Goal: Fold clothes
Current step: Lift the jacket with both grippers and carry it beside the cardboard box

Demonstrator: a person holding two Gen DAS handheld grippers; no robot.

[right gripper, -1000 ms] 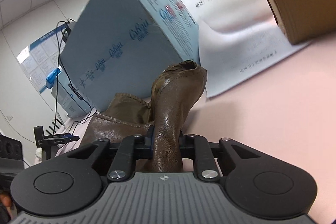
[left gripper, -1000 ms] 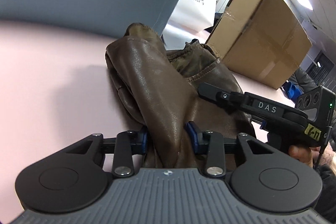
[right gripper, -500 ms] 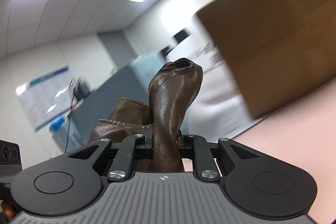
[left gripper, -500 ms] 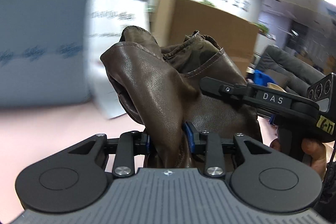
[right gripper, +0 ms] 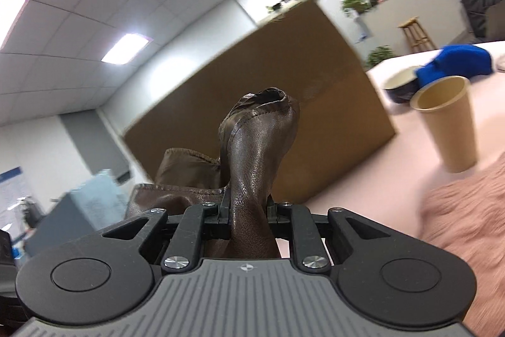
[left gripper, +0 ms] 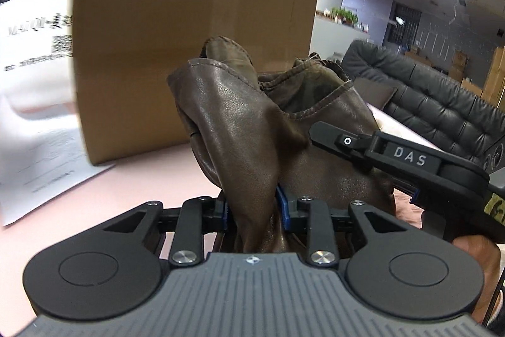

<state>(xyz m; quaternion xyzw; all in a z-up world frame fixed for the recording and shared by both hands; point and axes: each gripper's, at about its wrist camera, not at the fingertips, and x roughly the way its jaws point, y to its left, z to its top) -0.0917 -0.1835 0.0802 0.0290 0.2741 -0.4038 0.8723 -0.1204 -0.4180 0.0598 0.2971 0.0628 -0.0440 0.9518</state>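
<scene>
Pink tabletop [left gripper: 132, 179] behind; both hand-held grippers clamp brown leather garment [left gripper: 252, 131].

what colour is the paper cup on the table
Tan paper cup, clearest in the right wrist view.

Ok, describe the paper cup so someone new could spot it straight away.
Find the big cardboard box on the pink table. Right of it stands the paper cup, upright, tan and open-topped, taller than the dark bowl behind it.
</scene>
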